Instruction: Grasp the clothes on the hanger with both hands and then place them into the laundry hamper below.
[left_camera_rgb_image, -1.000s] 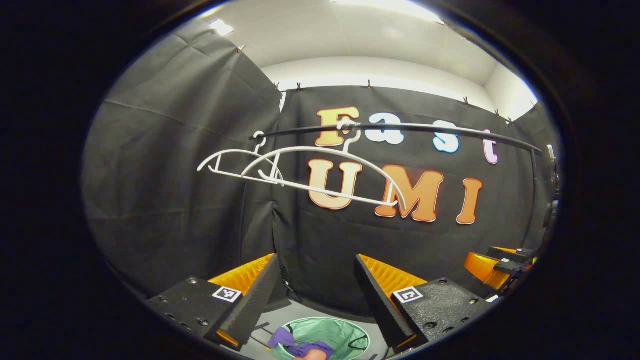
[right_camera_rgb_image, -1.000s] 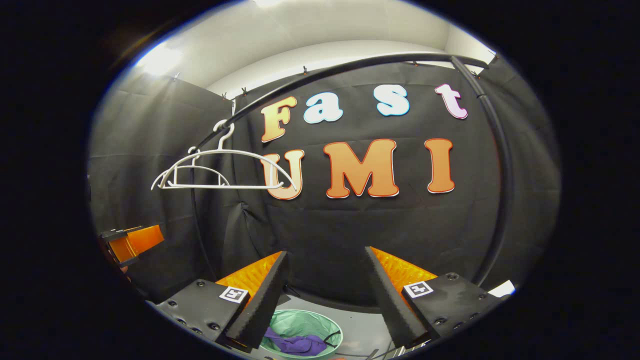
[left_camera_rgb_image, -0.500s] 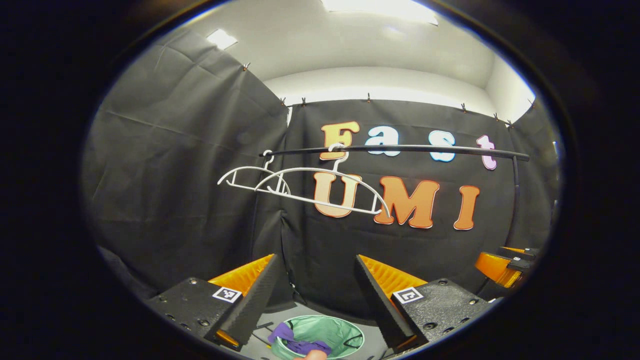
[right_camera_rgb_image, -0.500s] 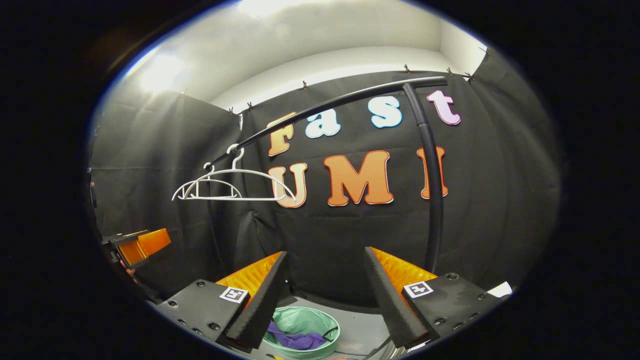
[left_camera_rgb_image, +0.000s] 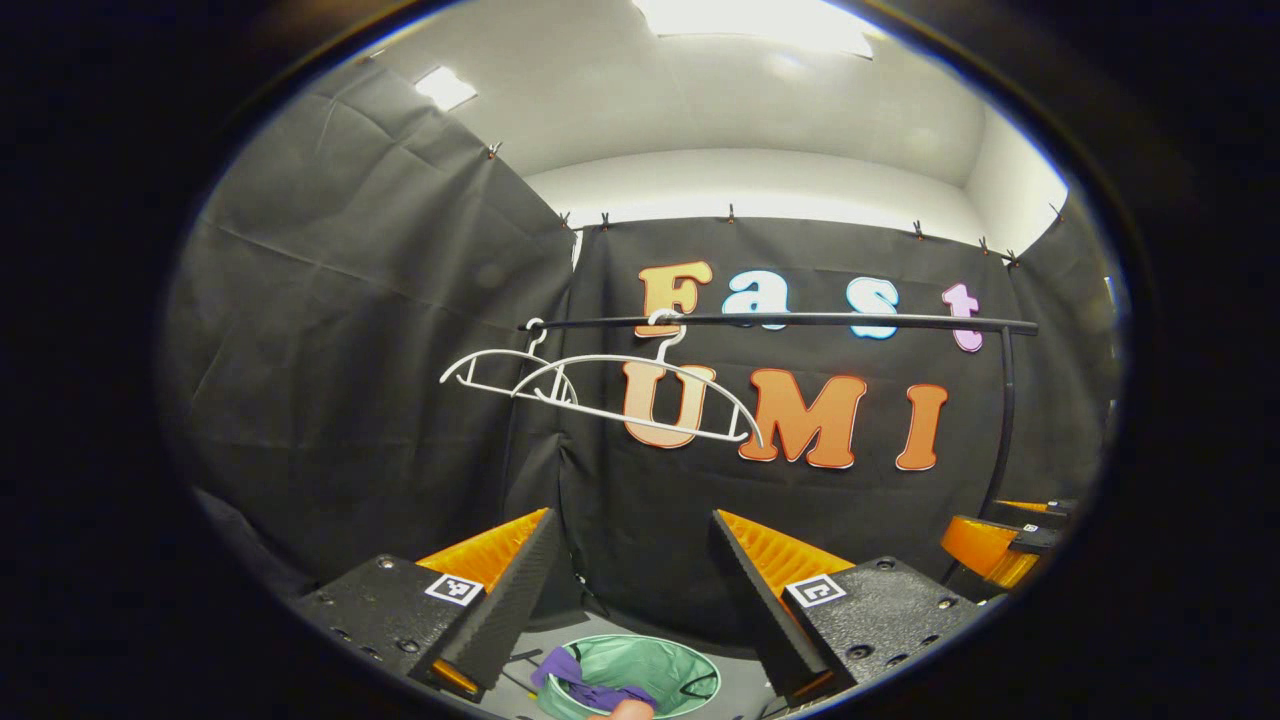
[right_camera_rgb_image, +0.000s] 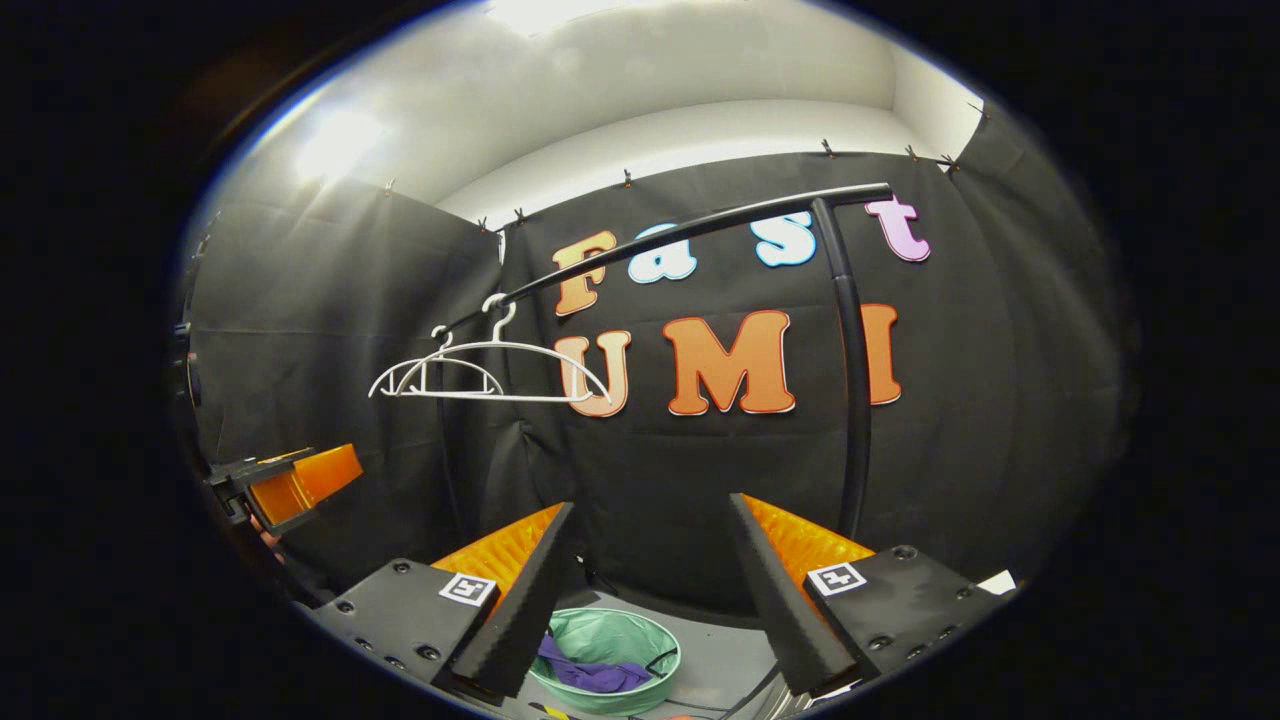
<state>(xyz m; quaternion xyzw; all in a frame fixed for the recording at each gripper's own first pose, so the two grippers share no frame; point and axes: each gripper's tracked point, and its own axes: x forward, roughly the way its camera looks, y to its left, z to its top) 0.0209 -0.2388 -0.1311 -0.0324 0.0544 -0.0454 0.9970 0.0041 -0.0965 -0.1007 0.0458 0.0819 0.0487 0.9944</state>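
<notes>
Below me the green laundry hamper (right_camera_rgb_image: 605, 662) stands on the grey floor (right_camera_rgb_image: 715, 665), and the purple clothes (right_camera_rgb_image: 590, 676) lie inside it, bunched toward its near-left side. In the left gripper view the same hamper (left_camera_rgb_image: 640, 672) sits between my fingers, with the purple cloth (left_camera_rgb_image: 572, 678) draped over its left rim and something pale and rounded at the very bottom edge — I cannot tell what it is.

My left gripper (left_camera_rgb_image: 632, 580) has its fingers spread wide, holding nothing. My right gripper (right_camera_rgb_image: 650, 570) is the same — fingers well apart, nothing between them. In the right gripper view the left gripper (right_camera_rgb_image: 290, 482) shows at the left edge; in the left gripper view the right gripper (left_camera_rgb_image: 1000, 535) shows at the right edge.

Above and farther off, a black rail (left_camera_rgb_image: 780, 321) crosses in front of the booth wall, with its upright post (right_camera_rgb_image: 852, 380) to the right. Two white hangers (left_camera_rgb_image: 600, 385) hang bare toward the rail's left end, one behind the other (right_camera_rgb_image: 480, 370). Nothing stands between my fingers and the hamper.
</notes>
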